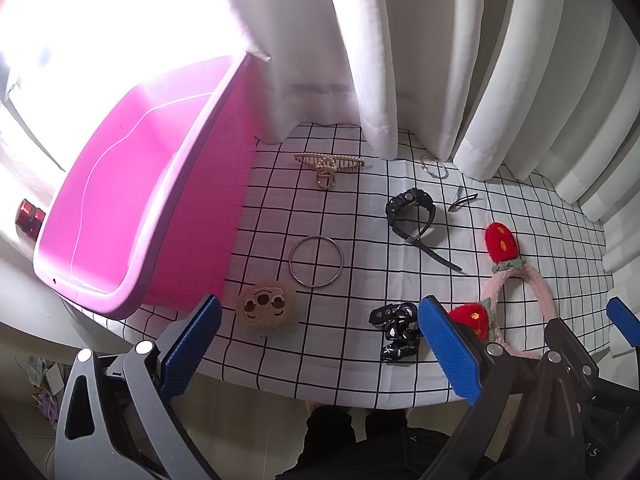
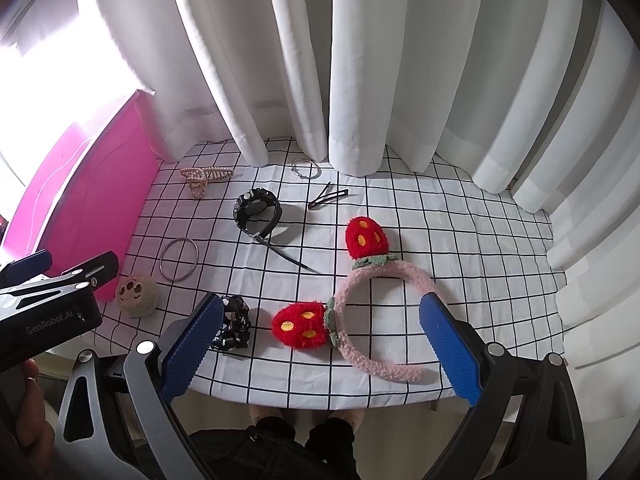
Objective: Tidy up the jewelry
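A pink bin [image 1: 132, 184] stands at the left of the checked cloth [image 1: 352, 224]. On the cloth lie a pearl claw clip [image 1: 326, 166], a black watch [image 1: 412, 212], a metal bangle [image 1: 316, 262], a plush face clip [image 1: 266, 308], a black scrunchie [image 1: 396, 332], a thin ring bracelet [image 1: 434, 166], a snap clip [image 1: 462, 200] and a pink strawberry headband [image 2: 376, 308]. My left gripper [image 1: 320, 344] is open and empty above the near edge. My right gripper [image 2: 320, 344] is open and empty, with the headband lying between its fingers.
White curtains [image 2: 360, 60] hang along the back and right of the table. A red object [image 1: 28, 216] sits left of the bin. The table's near edge [image 2: 320, 402] runs just ahead of both grippers. The left gripper body [image 2: 48, 308] shows at the left of the right wrist view.
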`<state>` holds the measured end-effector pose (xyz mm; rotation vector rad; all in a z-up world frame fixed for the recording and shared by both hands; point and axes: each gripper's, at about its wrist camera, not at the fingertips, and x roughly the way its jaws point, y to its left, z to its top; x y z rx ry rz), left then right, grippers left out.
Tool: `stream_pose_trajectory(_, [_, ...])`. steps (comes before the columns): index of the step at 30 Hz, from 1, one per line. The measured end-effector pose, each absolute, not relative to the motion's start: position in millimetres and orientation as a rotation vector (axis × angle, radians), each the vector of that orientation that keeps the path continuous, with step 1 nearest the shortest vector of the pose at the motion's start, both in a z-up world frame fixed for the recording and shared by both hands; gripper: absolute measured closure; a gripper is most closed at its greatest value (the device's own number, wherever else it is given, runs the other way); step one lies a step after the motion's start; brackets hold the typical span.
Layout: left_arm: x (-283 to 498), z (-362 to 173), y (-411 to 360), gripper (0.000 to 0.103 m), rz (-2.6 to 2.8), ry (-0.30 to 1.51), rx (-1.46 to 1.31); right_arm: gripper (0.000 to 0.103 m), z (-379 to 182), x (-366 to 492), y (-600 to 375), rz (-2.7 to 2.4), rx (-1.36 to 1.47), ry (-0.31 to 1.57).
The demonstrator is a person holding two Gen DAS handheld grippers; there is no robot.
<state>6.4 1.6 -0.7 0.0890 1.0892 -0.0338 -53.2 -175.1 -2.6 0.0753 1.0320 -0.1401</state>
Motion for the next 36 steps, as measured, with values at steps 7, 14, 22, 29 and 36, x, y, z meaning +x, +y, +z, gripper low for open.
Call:
stream_pose_trajectory(7, [5.9, -0.9, 1.2, 0.006, -0.033, 1.089, 0.089, 0.009, -2.6, -53.0, -176.2, -0.136, 0.077, 1.033])
stream_pose_trajectory(14, [7.6, -1.2, 1.7, 0.006, -0.034, 1.089, 0.090, 0.009, -2.6, -52.1, -176.3, -0.136, 0.079, 1.034])
stream_pose_trajectory(22, [8.2, -1.1, 0.8, 0.006, -0.033, 1.088, 0.090, 0.009, -2.6, -54.7, -177.9, -0.131, 0.084, 1.030])
stream_pose_trajectory(29, [8.1, -1.3, 0.8, 0.006, -0.032, 1.088, 0.090, 0.009, -2.0, -56.1, -178.8, -0.130, 0.087, 1.030])
stream_pose_trajectory(36, [4.0, -6.6, -3.1, 0.006, -0.030, 1.111, 0.089, 0.009, -5.5, -58.3, -186.1, -0.133, 0.103, 1.047])
